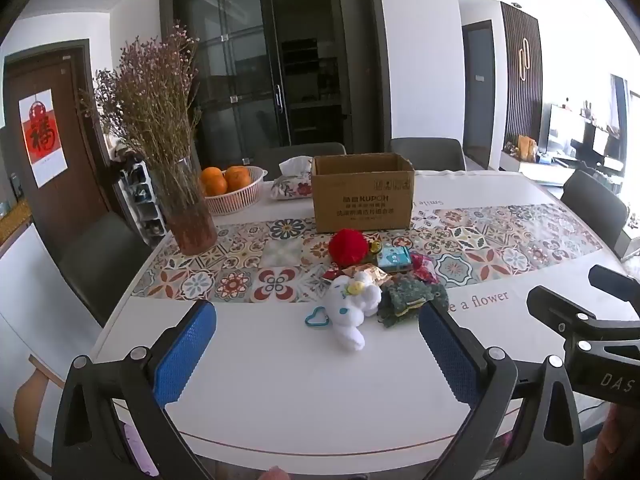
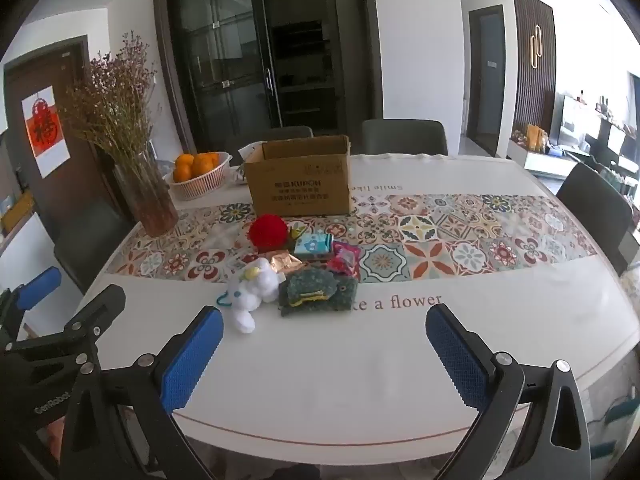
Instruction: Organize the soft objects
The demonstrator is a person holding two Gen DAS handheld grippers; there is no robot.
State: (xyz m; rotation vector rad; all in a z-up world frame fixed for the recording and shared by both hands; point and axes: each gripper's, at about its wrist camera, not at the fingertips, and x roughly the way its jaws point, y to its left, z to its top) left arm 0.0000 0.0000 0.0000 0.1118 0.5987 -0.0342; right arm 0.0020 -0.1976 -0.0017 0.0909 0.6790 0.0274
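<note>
White plush fur marks the nearest of the soft things: a small toy rabbit [image 1: 354, 306] lies on its side on the bare white part of the desk [image 1: 280, 380], its long axis running from the head near the tiled runner [image 1: 240, 264] down toward me, one limb pointing at the desk's near edge, a teal heart-shaped clip [image 1: 316, 317] just beside it on the left. Touching its right side lies a dark green knitted piece [image 1: 408, 298] with a yellow edge, flat, its longer side running across the desk. Behind these, on the runner, sit a red yarn ball [image 1: 347, 245], a gold foil packet [image 1: 366, 272], a teal little pack [image 1: 394, 258] and a pink-red wrapped bit [image 1: 424, 268], all bunched close together. An open cardboard box [image 1: 362, 192] stands upright just behind the pile, its printed side facing me. To the left of it are a basket of oranges [image 1: 232, 188], a tissue pouch [image 1: 292, 184] and a glass vase of dried flowers [image 1: 188, 204]. My left hand-held gripper [image 1: 320, 356] hangs above the near desk, angled down, blue pads wide apart with nothing between them, the rabbit lying beyond its tips. My right hand-held gripper [image 2: 324, 360] is spread equally wide and empty, with the pile up and to its left.
</note>
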